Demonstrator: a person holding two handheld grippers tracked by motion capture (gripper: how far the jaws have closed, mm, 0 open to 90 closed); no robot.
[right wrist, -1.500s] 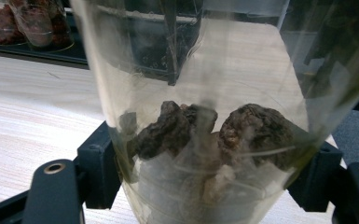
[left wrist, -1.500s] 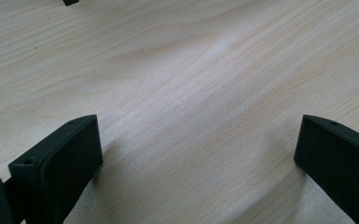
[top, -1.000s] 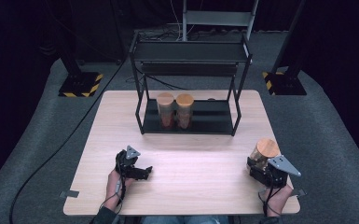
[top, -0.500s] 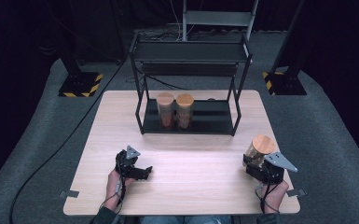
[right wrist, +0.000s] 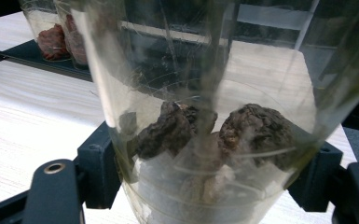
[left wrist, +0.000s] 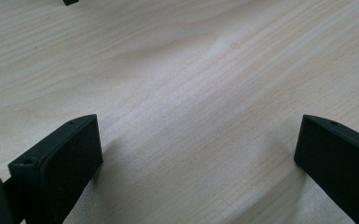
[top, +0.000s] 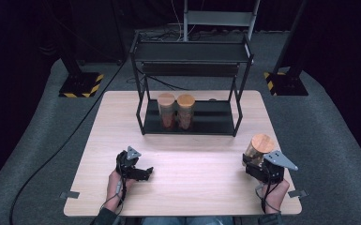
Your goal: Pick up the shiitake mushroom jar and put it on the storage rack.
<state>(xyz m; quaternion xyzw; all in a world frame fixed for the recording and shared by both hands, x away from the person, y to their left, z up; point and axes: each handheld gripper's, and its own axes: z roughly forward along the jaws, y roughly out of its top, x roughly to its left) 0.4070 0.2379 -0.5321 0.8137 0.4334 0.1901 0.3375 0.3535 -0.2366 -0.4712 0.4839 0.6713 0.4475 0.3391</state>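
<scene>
Glass jar gripped at the bench's 4 o'clock corner.
The clear jar [top: 258, 149], wooden-lidded, holding dark brown lumps, sits clamped between the right gripper [right wrist: 210, 179] fingers; the left gripper [top: 146, 172] rests at 7 o'clock, fingers apart.

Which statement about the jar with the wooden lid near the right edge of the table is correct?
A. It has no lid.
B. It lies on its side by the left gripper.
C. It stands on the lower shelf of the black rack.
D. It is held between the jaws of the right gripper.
D: in the right gripper view the right gripper has a jaw pressed on each side of the jar.
</scene>
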